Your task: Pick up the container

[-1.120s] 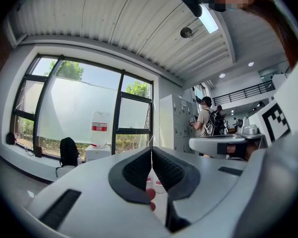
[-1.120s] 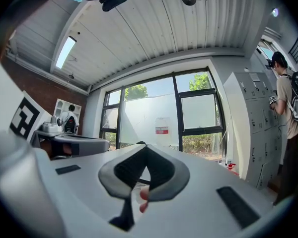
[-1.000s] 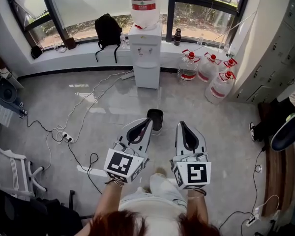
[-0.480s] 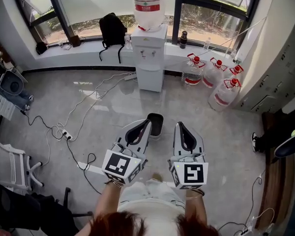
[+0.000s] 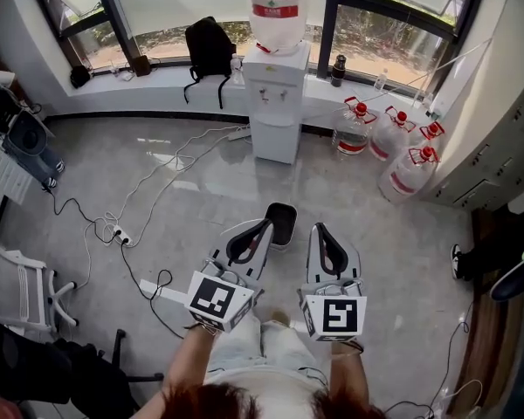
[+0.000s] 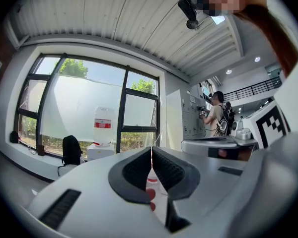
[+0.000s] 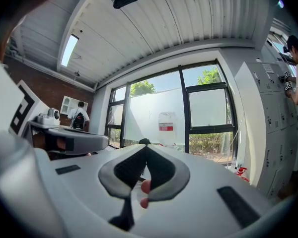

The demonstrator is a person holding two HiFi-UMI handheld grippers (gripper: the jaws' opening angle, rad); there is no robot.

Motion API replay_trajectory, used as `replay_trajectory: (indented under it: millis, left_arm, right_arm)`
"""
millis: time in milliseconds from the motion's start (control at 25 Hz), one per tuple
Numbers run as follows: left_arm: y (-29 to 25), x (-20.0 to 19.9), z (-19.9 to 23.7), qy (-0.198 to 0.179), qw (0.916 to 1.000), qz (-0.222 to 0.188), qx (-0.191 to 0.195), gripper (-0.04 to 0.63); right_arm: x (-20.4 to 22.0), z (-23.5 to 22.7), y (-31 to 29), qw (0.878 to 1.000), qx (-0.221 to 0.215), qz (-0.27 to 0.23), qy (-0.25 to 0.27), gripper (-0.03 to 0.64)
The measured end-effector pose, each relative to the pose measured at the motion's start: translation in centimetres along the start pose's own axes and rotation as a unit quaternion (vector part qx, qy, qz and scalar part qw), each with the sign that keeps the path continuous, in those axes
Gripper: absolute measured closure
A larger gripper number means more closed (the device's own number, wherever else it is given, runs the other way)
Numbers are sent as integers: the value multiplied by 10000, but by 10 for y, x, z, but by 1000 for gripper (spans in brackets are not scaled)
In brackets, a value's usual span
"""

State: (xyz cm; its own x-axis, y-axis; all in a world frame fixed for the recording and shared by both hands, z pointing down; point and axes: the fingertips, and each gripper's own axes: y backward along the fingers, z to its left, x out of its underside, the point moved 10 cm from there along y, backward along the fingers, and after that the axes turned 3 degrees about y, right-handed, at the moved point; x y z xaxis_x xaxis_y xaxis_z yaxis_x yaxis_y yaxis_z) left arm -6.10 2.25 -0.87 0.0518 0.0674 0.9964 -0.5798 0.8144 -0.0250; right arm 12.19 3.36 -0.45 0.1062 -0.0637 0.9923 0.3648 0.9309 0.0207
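In the head view a small black bin (image 5: 283,219) stands open on the grey floor, right in front of my two grippers. My left gripper (image 5: 264,224) points level at it, its tip overlapping the bin's left rim. My right gripper (image 5: 318,229) points level just right of the bin. Both are shut with nothing between the pads. In the left gripper view the left gripper (image 6: 151,153) has its jaws pressed together. The right gripper (image 7: 145,150) looks the same in the right gripper view. Three large clear water bottles (image 5: 390,134) with red caps stand on the floor at the back right.
A white water dispenser (image 5: 277,103) with a jug (image 5: 279,5) on top stands by the window. A black backpack (image 5: 208,45) sits on the sill. Cables and a power strip (image 5: 119,233) cross the floor at left. Grey lockers (image 5: 498,138) line the right wall. A white chair (image 5: 17,291) stands at left.
Both grippers have stayed shut and side by side. The view has crept forward, and the dispenser, bottles and bin have drifted slightly right and down in the picture.
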Motion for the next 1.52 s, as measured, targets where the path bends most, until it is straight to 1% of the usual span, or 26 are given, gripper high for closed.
replay_trajectory:
  millis: [200,320,520,680,800,920,1120,1320,1520]
  left_arm:
    - [-15,12,24,-56,9999,83,31,578]
    - [-18,24,39,-23,9999,92,68,578]
    - [-27,51,67,23,9999,80,139,578]
    - [-34,75,90,99,9999,88,82,578]
    - [-41,98,104,159,9998,95,72,578]
    - [-48,126,117,211,9997,101,88,578]
    - [-64,177,135,324,9993,134,103,578]
    - [-81,237,151,396,9990,202,88,578]
    - [-98,300,164,425,9987,284,91,577]
  right_arm:
    - [13,4,-27,9999,39,67,99,592]
    - [23,12,-39,9997,47,120,189,592]
    - [52,22,-64,9993,80,163,341,591]
    - [74,28,-83,9985,131,314,419,591]
    - [94,31,-97,9985,158,276,449,591]
    - [124,32,-108,9986,170,258,439,591]
    - [182,35,-125,9987,160,398,265,591]
    - [245,38,-140,9985,68,458,288,591]
    - [312,38,-156,9986,5,498,203,591]
